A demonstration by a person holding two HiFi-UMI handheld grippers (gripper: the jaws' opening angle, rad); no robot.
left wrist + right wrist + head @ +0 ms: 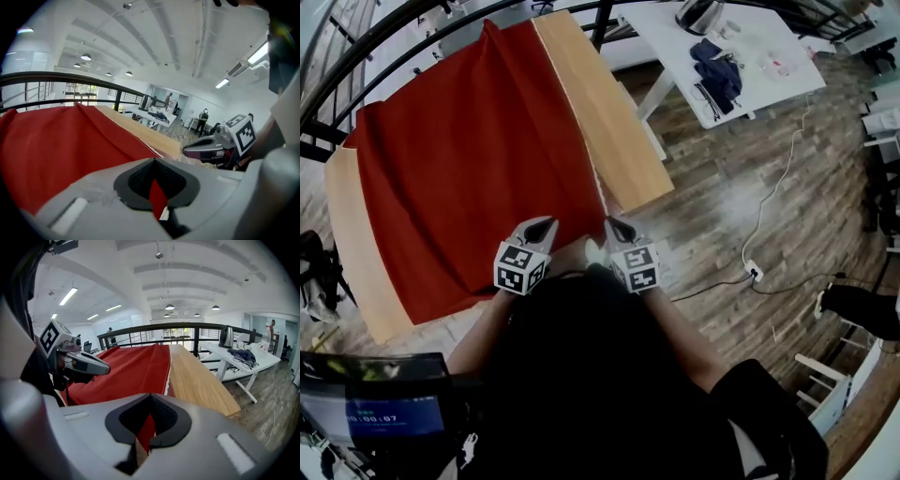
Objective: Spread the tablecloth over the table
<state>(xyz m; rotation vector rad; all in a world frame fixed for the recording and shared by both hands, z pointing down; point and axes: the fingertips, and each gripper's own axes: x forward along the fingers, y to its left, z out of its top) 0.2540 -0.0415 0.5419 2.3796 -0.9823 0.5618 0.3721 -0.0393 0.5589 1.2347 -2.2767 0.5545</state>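
From the head view I see both grippers side by side at the near edge of the wooden tabletop [602, 105], just ahead of the person's dark sleeves. The left gripper [546, 225] has its fingers [101, 185] closed on the near hem of the red tablecloth [473, 159]; its own view shows a sliver of red fabric pinched between them. The right gripper [613, 226] is clamped on the same hem, close to the cloth's right corner (the pale trimmed edge runs away from it along the wood), and its own view also shows red fabric caught between closed fingers. The tablecloth lies over the middle of the tabletop, reaching from the near edge to the far end by the black railing [356, 80], where a fold stands up in a ridge. It sits slightly askew, leaving a bare strip of wood on the left and a wider one on the right. Off to the right stands a white table [769, 42] with a dark garment [717, 70] and a kettle [698, 14] on it. A white cable [773, 202] trails across the plank floor [712, 178].
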